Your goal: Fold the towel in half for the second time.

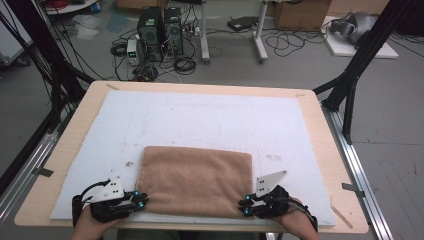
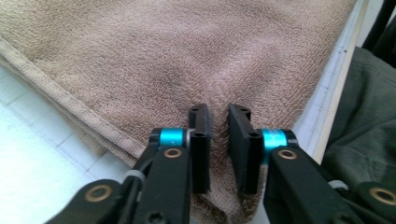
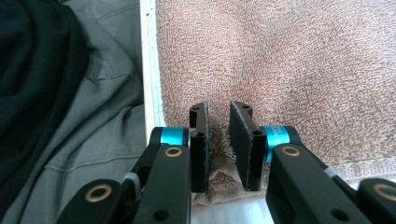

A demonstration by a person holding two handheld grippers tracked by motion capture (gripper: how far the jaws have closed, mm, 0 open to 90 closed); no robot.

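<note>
Both near corners of the folded tan towel (image 1: 195, 181) on the white mat (image 1: 300, 125) are pinched — left gripper (image 1: 142, 200) and right gripper (image 1: 245, 207) clamped on cloth — so the grasp looks done, the next fold remaining.

No legible text, labels or numbers — none on any surface
</note>
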